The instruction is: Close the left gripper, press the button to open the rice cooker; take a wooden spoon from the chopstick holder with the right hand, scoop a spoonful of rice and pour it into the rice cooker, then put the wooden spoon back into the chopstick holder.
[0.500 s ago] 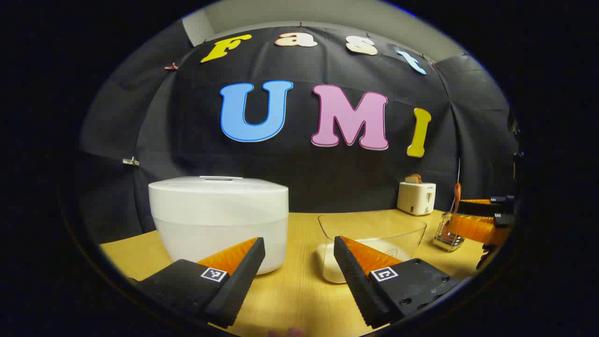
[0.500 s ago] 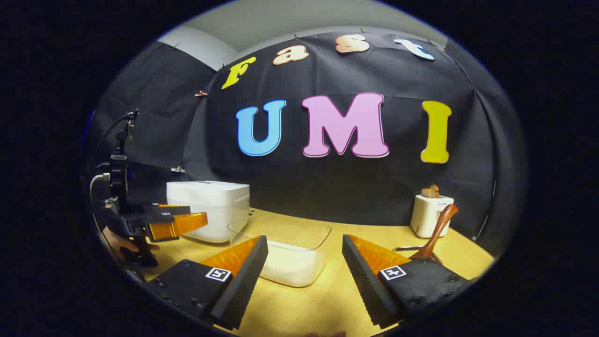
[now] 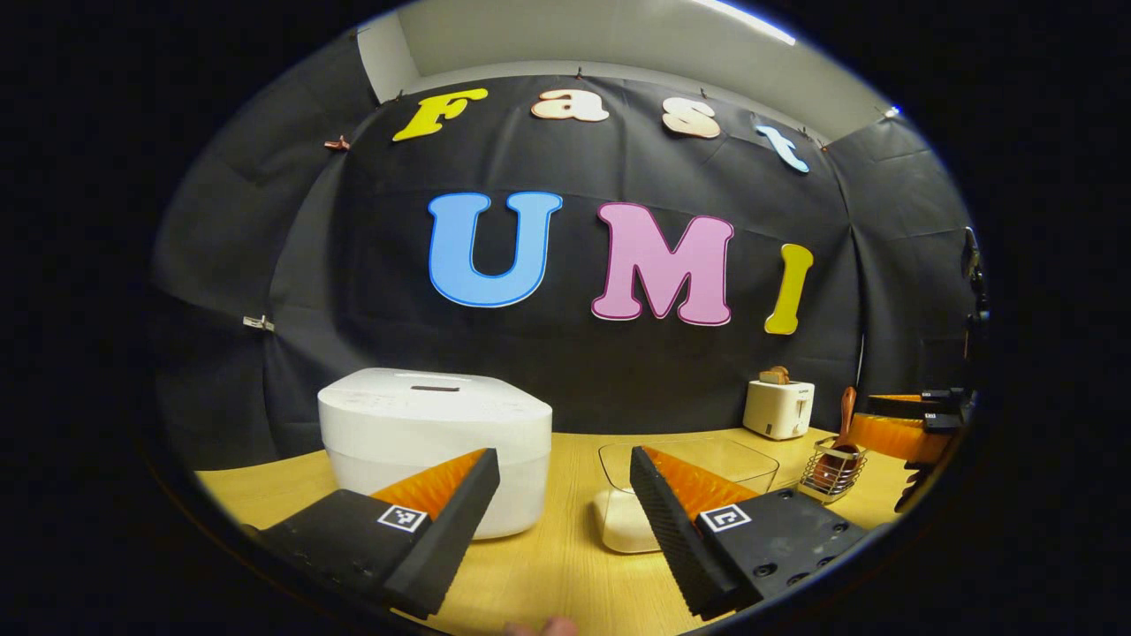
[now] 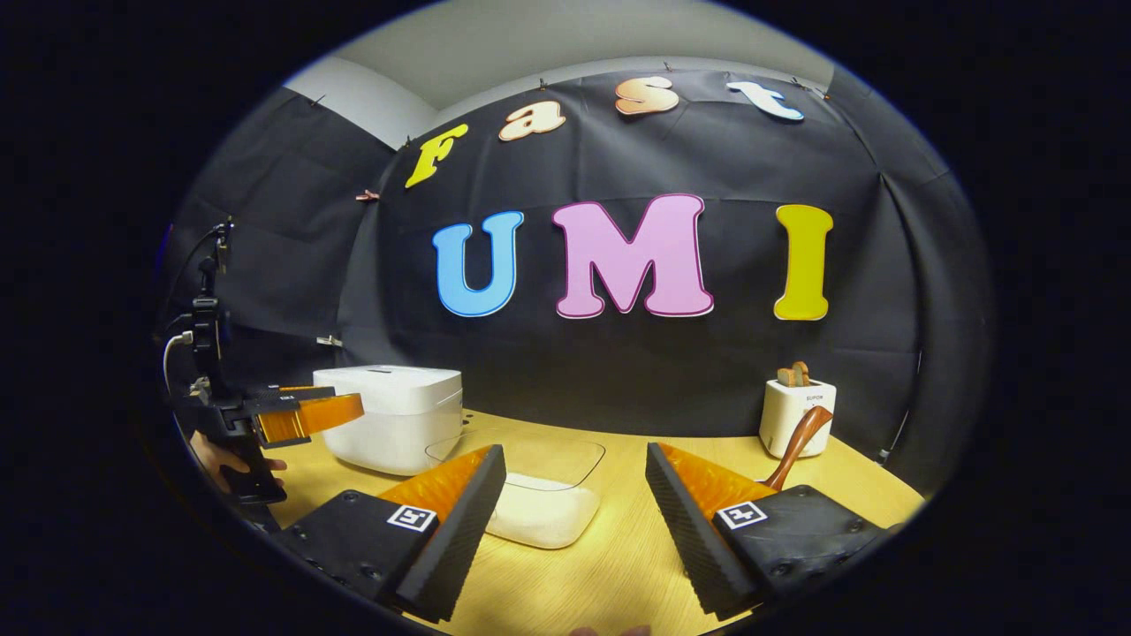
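You are holding the left gripper point(image 3: 564, 503) spread wide, the rice cooker point(image 3: 435, 446) sitting lidded just beyond it; your right gripper point(image 4: 574, 508) is gaping too; the wooden spoon point(image 3: 844, 422) is standing in the chopstick holder point(image 3: 831, 470).

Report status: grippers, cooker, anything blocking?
Left gripper open, empty. Right gripper open, empty. Rice cooker lid shut; wooden spoon in holder. Nothing blocking the cooker.
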Available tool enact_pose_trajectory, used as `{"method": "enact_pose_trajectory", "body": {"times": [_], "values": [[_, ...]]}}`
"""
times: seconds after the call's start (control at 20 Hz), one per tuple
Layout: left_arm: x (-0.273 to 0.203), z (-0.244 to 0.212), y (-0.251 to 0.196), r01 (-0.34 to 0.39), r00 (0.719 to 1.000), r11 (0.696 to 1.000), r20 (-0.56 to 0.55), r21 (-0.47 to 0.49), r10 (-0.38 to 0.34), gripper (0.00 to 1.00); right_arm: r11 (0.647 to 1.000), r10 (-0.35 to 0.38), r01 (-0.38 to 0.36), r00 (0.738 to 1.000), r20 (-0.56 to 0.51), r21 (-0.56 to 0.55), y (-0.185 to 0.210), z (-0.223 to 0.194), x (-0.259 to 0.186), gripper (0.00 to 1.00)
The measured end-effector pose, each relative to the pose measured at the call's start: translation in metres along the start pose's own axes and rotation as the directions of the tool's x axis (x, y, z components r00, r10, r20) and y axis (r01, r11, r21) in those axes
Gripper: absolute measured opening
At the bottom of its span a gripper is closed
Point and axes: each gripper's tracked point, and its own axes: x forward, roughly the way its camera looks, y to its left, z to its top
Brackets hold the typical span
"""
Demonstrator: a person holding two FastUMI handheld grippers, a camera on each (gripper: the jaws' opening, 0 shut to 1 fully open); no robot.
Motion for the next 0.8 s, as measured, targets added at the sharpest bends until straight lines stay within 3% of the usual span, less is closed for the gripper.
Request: {"method": "enact_pose_trajectory", "body": {"times": [0.35, 0.5, 0.7, 0.8], "values": [[0.000, 0.000, 0.000, -0.001, 1.000, 1.000, 0.006, 0.001, 0.001, 0.96, 1.000, 0.003, -0.003, 1.000, 0.008, -0.002, 0.000, 0.001, 0.000, 0.99], [-0.002, 0.009, -0.006, 0.045, 0.999, 0.999, 0.015, 0.011, -0.046, 0.96, 1.000, -0.001, 0.001, 1.000, 0.011, 0.002, -0.003, 0.003, -0.001, 0.99], [0.010, 0.050, 0.018, 0.023, 0.997, 1.000, 0.069, 0.000, -0.023, 0.05, 1.000, -0.013, 0.013, 1.000, 0.028, 0.000, -0.010, 0.010, -0.003, 0.99], [0.023, 0.079, 0.032, 0.028, 0.997, 1.000, 0.065, -0.010, -0.028, 0.05, 1.000, -0.021, 0.020, 0.999, 0.040, 0.008, -0.014, 0.014, -0.005, 0.99]]}}
